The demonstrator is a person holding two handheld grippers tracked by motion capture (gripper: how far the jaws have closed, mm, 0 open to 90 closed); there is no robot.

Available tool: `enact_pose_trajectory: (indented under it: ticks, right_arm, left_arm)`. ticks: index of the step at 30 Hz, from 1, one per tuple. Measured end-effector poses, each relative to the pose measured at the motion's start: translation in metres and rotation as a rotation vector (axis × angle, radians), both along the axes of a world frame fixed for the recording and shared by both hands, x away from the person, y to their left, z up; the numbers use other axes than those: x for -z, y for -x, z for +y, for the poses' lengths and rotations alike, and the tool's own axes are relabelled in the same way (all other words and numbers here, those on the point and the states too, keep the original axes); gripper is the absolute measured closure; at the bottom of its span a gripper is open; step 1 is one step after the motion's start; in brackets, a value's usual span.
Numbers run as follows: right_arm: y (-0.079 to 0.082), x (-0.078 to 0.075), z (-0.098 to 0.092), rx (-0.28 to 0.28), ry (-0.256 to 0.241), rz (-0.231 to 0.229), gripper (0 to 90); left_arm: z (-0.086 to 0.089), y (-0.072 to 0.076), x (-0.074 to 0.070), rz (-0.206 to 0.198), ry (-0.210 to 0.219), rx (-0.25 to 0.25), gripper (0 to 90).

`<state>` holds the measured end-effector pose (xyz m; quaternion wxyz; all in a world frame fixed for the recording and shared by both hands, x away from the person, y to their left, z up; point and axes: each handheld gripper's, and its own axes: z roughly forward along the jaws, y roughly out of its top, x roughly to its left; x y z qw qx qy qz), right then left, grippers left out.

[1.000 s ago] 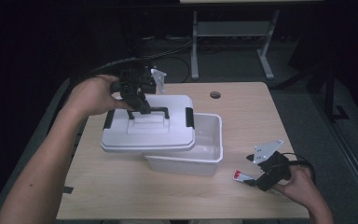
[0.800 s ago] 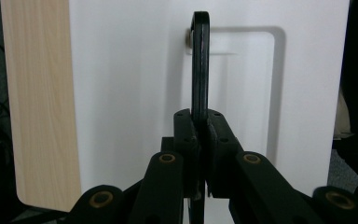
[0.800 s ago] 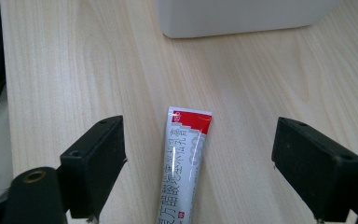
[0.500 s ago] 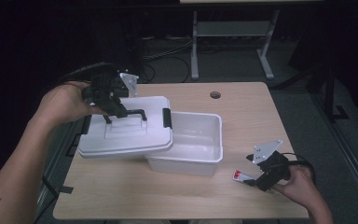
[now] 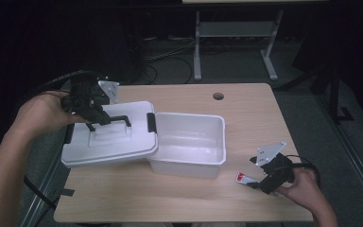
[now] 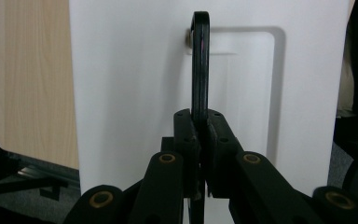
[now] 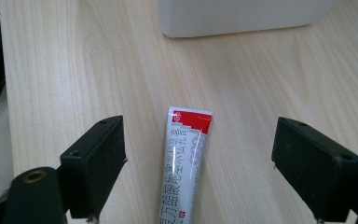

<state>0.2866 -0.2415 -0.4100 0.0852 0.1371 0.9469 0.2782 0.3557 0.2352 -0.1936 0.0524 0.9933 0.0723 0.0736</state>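
The left gripper (image 5: 94, 116) pinches the black handle (image 6: 199, 65) of the white lid (image 5: 106, 142), left of the box (image 5: 189, 142); the right gripper (image 7: 198, 158) sits wide open around a tube (image 7: 184, 163)

Tube (image 7: 184, 163) (lower end) cut off

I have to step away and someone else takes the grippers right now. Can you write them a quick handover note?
Left gripper: shut on the lid's black handle, holding the white lid at the table's left, its edge overlapping the box rim.
Right gripper: open, jaws either side of the ointment tube lying on the table, not touching it.
Done: white box uncovered, nothing visible inside.
Left: probably set the lid down, grip the tube, place it in the box.
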Motion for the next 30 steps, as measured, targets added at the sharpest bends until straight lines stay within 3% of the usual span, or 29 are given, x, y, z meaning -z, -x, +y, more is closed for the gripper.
enact_pose_trajectory:
  ticks: [14,23,30]
  right_arm:
    - [0.000,0.000,0.000,0.005,0.002,0.000,16.9]
    - [-0.001,0.001,0.001,0.006,0.005,0.004,16.9]
    - [-0.001,0.001,0.001,0.003,0.010,0.005,16.9]
  left_arm:
    - [0.031,0.006,0.009,0.003,-0.005,-0.051,84.9]
    - [0.051,0.009,0.022,0.018,-0.004,-0.084,84.9]
    - [0.058,0.010,0.031,0.026,-0.009,-0.090,84.9]
